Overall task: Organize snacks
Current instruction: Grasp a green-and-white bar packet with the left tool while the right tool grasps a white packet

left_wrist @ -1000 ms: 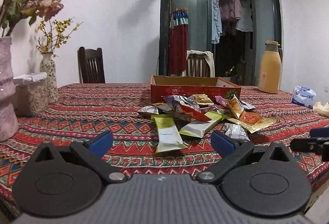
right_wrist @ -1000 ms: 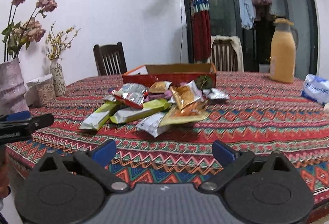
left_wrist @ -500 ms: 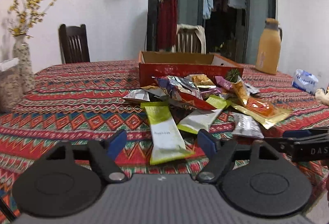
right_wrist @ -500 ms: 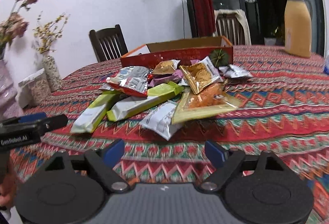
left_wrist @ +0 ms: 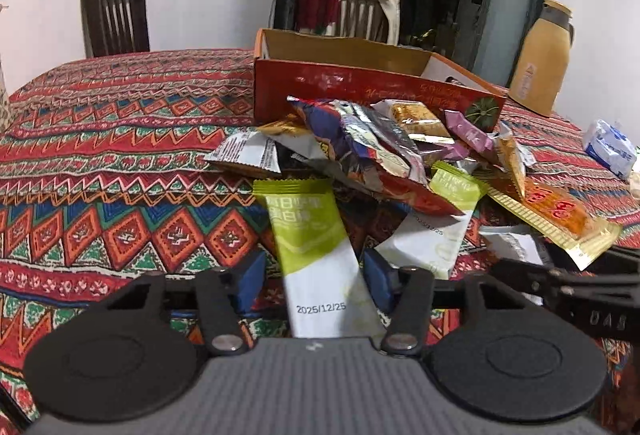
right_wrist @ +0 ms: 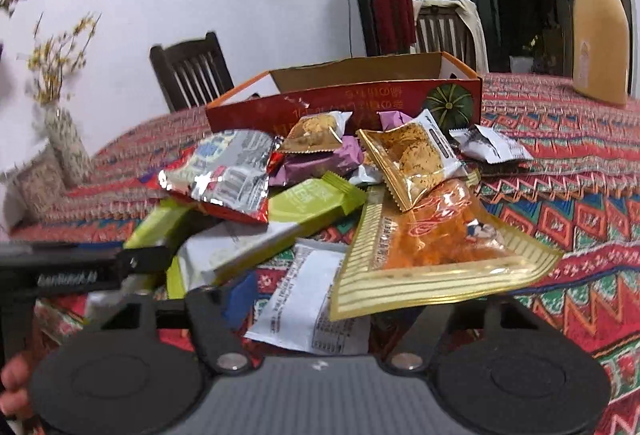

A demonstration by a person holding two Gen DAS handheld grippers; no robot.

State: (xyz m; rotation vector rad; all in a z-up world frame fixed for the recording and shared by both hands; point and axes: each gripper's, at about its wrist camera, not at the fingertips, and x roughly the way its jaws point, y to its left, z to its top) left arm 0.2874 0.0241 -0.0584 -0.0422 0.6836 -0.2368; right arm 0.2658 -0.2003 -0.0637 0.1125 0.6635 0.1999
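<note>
A heap of snack packets lies on the patterned tablecloth in front of an open red cardboard box [left_wrist: 360,83], which also shows in the right wrist view [right_wrist: 344,103]. My left gripper [left_wrist: 316,275] is open, its blue pads either side of a green-and-white bar packet [left_wrist: 316,255] without clear contact. My right gripper [right_wrist: 316,295] is open around a white packet [right_wrist: 308,307]; its left pad [right_wrist: 236,299] shows, the right one is hidden under a gold-and-orange packet [right_wrist: 432,251]. A silver-and-red bag [right_wrist: 224,175] tops the heap.
A yellow thermos [left_wrist: 540,59] stands at the back right and a blue-white tissue pack [left_wrist: 608,147] lies at the right edge. A flower vase [right_wrist: 64,143] stands at the left. Dark chairs [left_wrist: 112,19] stand behind the table. Each gripper shows in the other's view.
Both grippers have moved forward and down into the snack heap. The left now brackets the green-and-white bar, the right brackets the white packet.
</note>
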